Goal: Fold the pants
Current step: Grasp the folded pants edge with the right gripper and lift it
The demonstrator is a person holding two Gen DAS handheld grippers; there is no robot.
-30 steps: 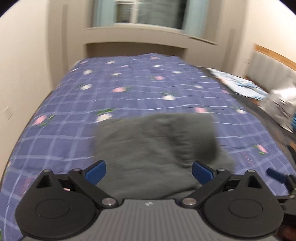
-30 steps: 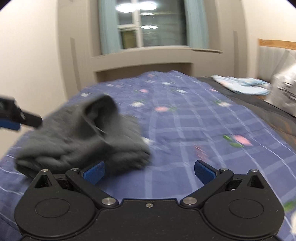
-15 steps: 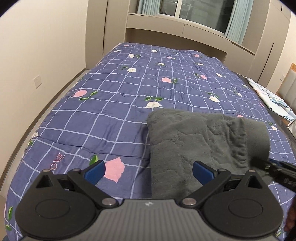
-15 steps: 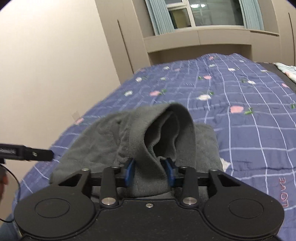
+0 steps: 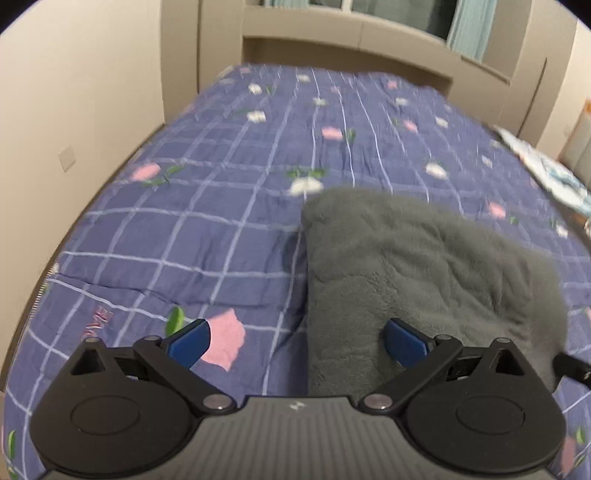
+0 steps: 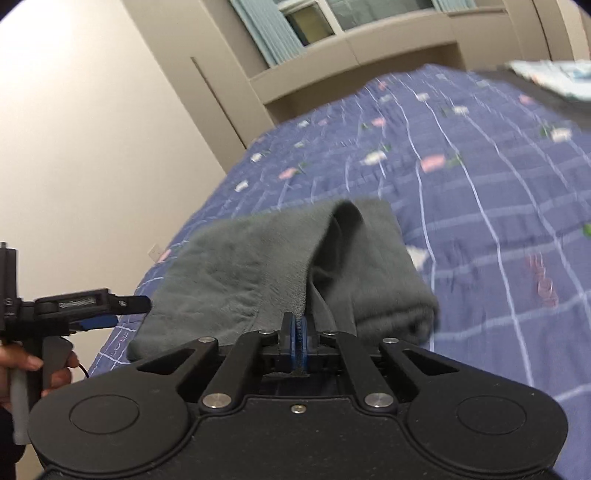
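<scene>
Evenly lit by soft indoor light, with no hard glare. Dark outside the teal-curtained window (image 6: 314,22). Smeared by motion blur across the purple checked floral bedspread (image 5: 229,192) and the grey fleece pants (image 5: 424,266), worst toward the far end. Bowed by fisheye curvature at the walls; black-vignetted at the corners. Sharp only on the black tool housings.

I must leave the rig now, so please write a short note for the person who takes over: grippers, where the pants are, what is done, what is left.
Right gripper: jaws have just closed, pinching an edge of the grey pants.
Left gripper: open, holding nothing, at the pants' near left edge.
Pants: a partly folded bundle on the purple checked bedspread.
Done: first folds, right grip taken.
Left: probably grip with the left, finish the fold, flatten.
</scene>
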